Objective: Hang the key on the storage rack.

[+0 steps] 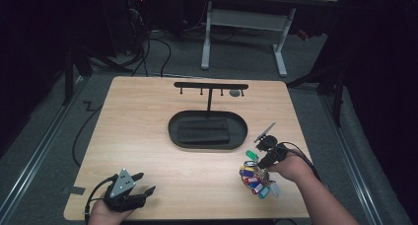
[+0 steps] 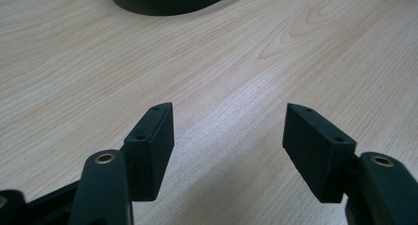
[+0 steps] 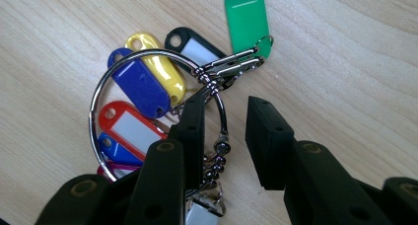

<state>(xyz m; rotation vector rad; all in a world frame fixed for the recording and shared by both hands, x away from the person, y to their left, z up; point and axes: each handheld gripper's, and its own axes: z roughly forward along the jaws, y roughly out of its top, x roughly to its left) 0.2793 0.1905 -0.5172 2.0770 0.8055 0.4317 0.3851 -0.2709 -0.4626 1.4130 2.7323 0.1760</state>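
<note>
The right gripper (image 3: 224,136) had its jaws partly spread, straddling the wire of the key ring (image 3: 96,104) without clamping it. The ring lay on the table (image 1: 148,136) near the right front edge, carrying plastic tags (image 3: 148,77). Judged light, floppy and slippery; the stiff ring wire was the best hold. The left gripper (image 2: 229,151) stood spread over bare wood.

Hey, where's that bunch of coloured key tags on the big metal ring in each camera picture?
High view: the key tag bunch lies at lower right on the table, just left of the right gripper.
Right gripper view: the bunch is at centre left, its ring passing between the jaws.
Left gripper view: the bunch is not in it.
Shared landmark: the light wood tabletop; the black oval tray appears in the high and left gripper views.
</note>
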